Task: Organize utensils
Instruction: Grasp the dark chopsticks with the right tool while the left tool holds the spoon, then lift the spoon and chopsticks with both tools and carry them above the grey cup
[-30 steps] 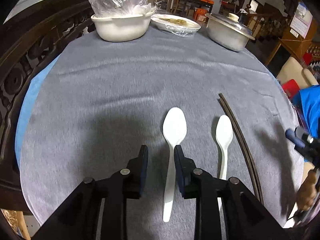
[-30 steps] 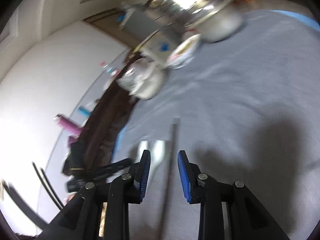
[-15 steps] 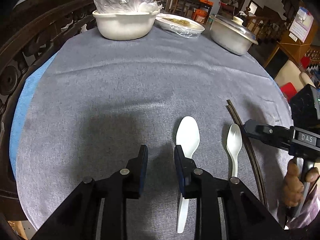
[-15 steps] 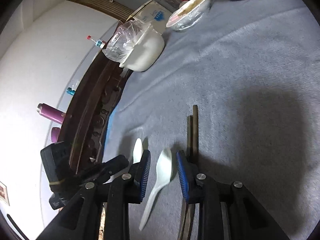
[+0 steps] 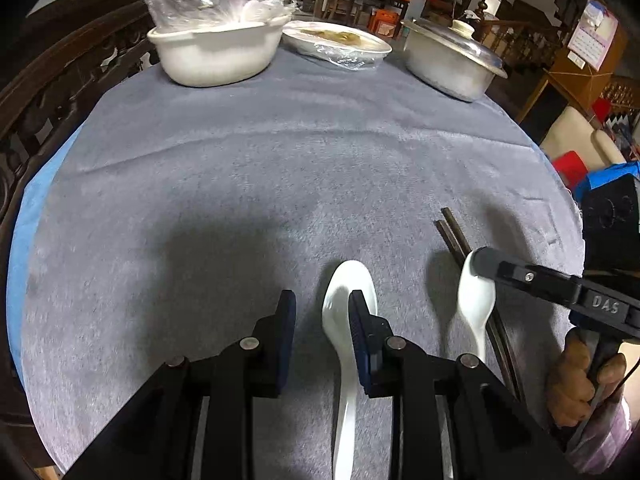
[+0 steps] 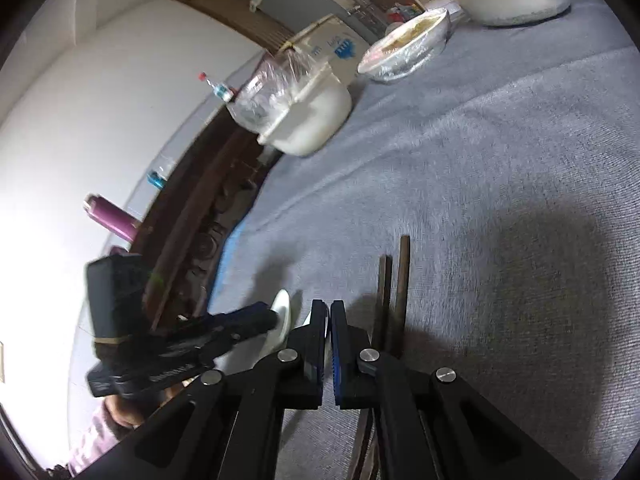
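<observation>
Surface: grey fabric tablecloth (image 5: 280, 168); white plastic-covered bowl (image 5: 216, 56), lidded metal pot (image 5: 448, 64) far.
Left gripper (image 5: 320, 332): fingers parted, holding nothing.
Right gripper (image 6: 330, 334): closed on small white ceramic spoon (image 5: 474, 300).

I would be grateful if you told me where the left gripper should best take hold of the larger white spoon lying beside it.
Probably by the handle. The larger spoon lies flat on the grey cloth, bowl away, narrow straight handle pointing back. The bowl is wide and shallow, poor for pinching. The left gripper is open but sits left of the spoon, so shift it right and come down from above, jaws either side of the handle.
</observation>
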`<move>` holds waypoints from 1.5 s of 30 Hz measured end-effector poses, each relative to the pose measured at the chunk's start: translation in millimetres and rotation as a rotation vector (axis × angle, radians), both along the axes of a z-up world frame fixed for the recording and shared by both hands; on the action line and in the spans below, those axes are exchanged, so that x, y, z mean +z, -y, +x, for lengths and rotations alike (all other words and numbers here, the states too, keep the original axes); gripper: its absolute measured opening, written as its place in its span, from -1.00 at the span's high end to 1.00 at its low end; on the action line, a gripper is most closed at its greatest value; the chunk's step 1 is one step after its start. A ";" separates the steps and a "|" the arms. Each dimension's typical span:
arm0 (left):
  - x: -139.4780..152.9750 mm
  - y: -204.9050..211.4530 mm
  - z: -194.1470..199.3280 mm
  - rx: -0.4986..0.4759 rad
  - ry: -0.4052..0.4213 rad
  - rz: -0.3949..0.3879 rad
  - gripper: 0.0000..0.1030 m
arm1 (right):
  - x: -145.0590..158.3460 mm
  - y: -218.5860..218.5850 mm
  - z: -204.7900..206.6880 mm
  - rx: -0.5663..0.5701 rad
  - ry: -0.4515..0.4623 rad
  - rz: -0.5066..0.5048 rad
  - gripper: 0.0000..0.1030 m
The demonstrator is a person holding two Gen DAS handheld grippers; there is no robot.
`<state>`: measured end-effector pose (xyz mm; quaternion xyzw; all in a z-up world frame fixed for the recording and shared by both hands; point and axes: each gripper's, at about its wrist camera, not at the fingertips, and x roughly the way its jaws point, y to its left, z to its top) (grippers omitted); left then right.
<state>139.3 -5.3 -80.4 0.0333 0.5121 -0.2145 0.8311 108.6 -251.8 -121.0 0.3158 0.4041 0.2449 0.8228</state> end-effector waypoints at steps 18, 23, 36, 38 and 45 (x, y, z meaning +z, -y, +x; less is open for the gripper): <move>-2.6 36.5 0.6 -0.033 -0.001 0.105 0.88 | 0.7 9.1 6.2 -0.017 0.009 0.057 0.93; -1.6 34.6 -3.6 0.031 0.008 0.100 0.91 | 0.6 10.5 6.8 -0.019 0.009 0.068 0.93; 38.4 7.0 -33.7 0.192 0.130 0.063 0.94 | 2.0 11.5 6.1 -0.023 0.025 0.074 0.93; 48.7 1.9 -40.3 0.210 0.163 0.059 0.94 | 2.1 12.4 5.7 -0.028 0.028 0.077 0.93; 81.0 -29.3 -88.5 0.322 0.254 0.015 0.94 | 8.0 13.2 0.9 -0.064 0.069 0.046 0.93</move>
